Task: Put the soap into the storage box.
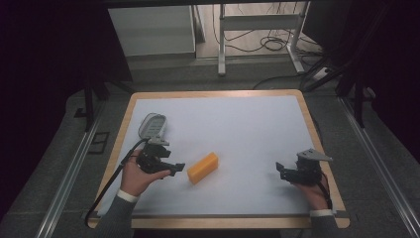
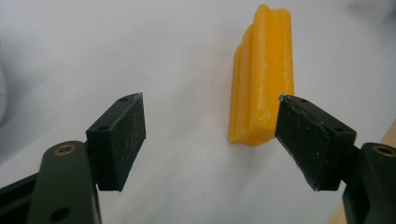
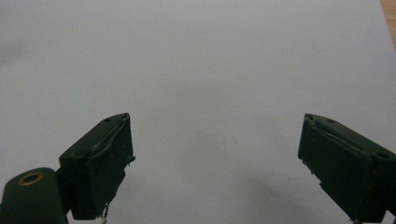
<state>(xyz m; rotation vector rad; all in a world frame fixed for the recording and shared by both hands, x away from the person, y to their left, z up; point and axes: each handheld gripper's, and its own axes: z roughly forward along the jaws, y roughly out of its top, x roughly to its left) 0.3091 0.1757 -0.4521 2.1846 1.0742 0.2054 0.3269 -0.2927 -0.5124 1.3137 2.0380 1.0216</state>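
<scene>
Grey handheld device (image 1: 152,125) on white sheet (image 1: 247,124), far-left area.

Block (image 1: 203,168) on sheet (image 1: 237,124), right of left claw (image 1: 177,168)

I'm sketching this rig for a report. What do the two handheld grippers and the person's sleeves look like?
Both the left gripper and the right gripper are black, each with two flat rectangular pads and brass-coloured pivot pins. The right one carries a grey three-cornered plate; a black cable trails from each. The sleeves are grey with white cuffs.
</scene>
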